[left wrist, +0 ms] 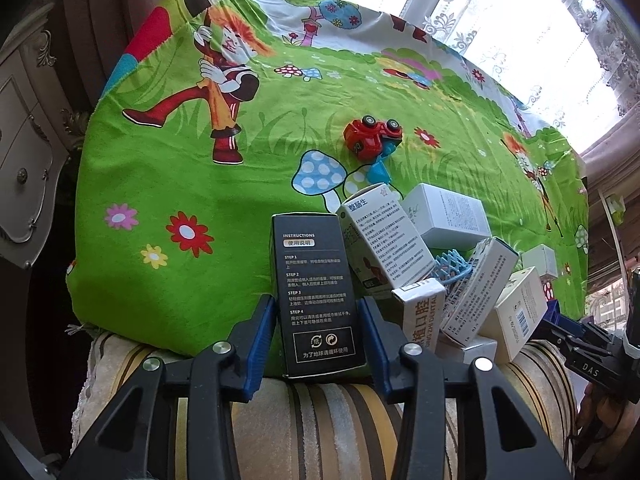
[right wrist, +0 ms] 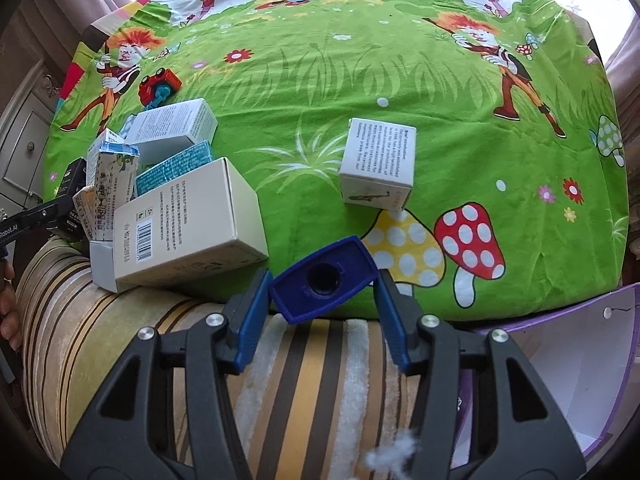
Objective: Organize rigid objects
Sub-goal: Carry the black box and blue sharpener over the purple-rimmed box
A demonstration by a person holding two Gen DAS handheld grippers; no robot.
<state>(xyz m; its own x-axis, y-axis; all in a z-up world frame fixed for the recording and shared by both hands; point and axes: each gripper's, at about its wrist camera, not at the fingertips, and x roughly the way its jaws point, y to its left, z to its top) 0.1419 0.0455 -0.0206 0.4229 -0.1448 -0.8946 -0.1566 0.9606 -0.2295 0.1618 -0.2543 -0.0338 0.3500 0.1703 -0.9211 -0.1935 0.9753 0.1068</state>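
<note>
My left gripper [left wrist: 318, 336] has its fingers [left wrist: 260, 344] clamped on both sides of the black box [left wrist: 316, 284], which stands upright at the near edge of the green cartoon cloth [left wrist: 180, 152]. My right gripper [right wrist: 320, 312] holds the blue cap [right wrist: 323, 278], a flat piece with a round hole. The left finger [right wrist: 250, 320] touches it. On the right side the contact is hard to read, so I'd call it pinched, though only just.

Progress looks early to me. The box pile [left wrist: 440, 264] just right of the black box is a jumble. White cartons lean on each other and a light blue lattice piece [left wrist: 452, 270] is wedged among them. The red toy car [left wrist: 372, 138] lies tipped on the cloth behind the pile, with a blue bit beside it. One white box [right wrist: 378, 164] stands alone mid-cloth, well apart from the rest. A big cream box [right wrist: 188, 224] lies at the pile's near edge.

A purple-edged white container [right wrist: 580, 360] shows at the right, beside the striped cushion [right wrist: 312, 380]. What I can see of its inside is bare. That may be the drop spot, but I can't confirm it.

Left to do: the two held things, the pile, the lone box and the car.
</note>
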